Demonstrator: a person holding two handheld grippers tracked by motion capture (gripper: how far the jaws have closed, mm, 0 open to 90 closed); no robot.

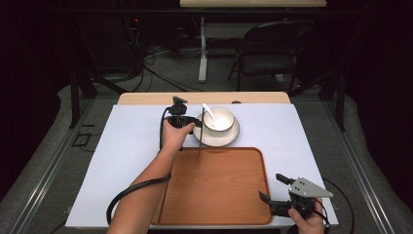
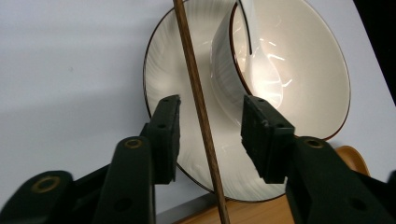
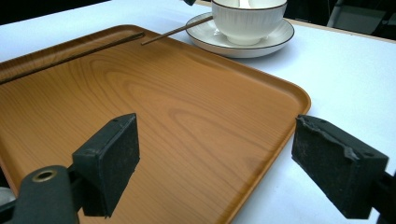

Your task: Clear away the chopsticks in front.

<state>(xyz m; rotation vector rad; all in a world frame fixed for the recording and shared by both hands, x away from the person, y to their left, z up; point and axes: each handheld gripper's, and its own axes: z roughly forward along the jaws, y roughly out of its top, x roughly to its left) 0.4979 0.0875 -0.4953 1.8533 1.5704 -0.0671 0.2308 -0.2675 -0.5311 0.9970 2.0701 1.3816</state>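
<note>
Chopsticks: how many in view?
1. A single brown chopstick leans from the saucer rim onto the wooden tray, between the left gripper jaws. None other seen.

Nothing here carries writing I can read: no label, brand, number or sign on anything near either gripper's fingers.

Setting: lab-type recording room, dark walls; table [image 1: 122, 161] covered with a white sheet on grey carpet [image 1: 48, 161]; loose cables [image 1: 146, 63] trailing over the floor beyond the table's far edge; black folding chair [image 1: 272, 48] beside a desk leg [image 1: 202, 51]; black stand legs [image 1: 78, 92] off both far corners.
</note>
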